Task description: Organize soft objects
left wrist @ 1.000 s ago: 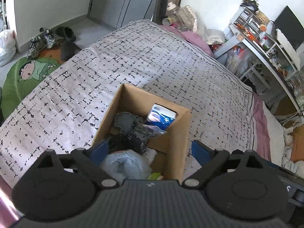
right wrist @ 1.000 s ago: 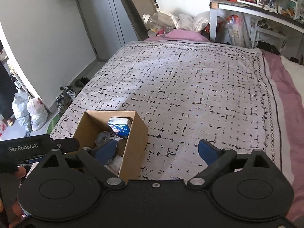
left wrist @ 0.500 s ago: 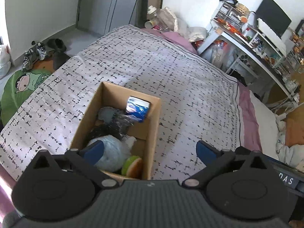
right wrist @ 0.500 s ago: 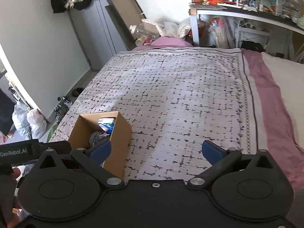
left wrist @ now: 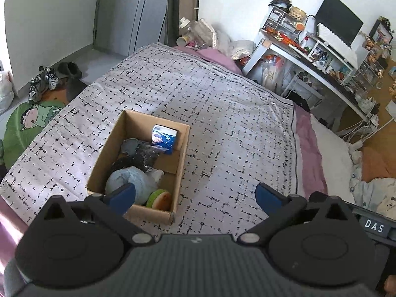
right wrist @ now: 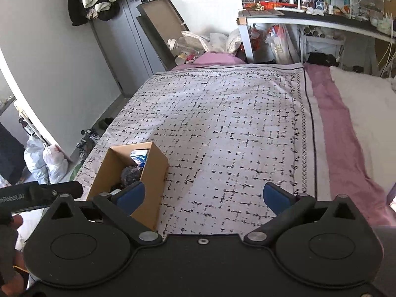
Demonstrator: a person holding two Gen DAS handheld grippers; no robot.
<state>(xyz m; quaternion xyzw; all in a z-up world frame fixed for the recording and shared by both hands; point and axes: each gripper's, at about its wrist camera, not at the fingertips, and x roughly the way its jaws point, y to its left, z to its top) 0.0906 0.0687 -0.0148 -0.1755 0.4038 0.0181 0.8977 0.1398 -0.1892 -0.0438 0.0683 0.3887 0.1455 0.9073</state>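
A bed covered by a white spread (left wrist: 222, 113) with black dashes filled both views, a pink sheet (right wrist: 346, 133) showing along its 3 o'clock edge. A cluttered white desk (left wrist: 309, 57) with a dark monitor (left wrist: 339, 19) stood at 1 o'clock in the left view, shoes (left wrist: 44, 81) and a green cartoon mat (left wrist: 27, 123) on the floor at 9 o'clock.

Compared with a second earlier, both cameras had pulled back and up, so the cardboard box (left wrist: 183, 148) looked smaller and a green-and-orange plush (left wrist: 159, 198) in its near corner had come into sight.

The left gripper (left wrist: 195, 194) hung with its jaws spread wide and empty; the box sat at its 10 o'clock, holding a pale blue soft toy (left wrist: 131, 178), dark bundles (left wrist: 138, 153) and a blue-and-white packet (left wrist: 164, 137). The right gripper (right wrist: 204, 196) was likewise wide apart and empty, the box (right wrist: 153, 173) at its 9 o'clock
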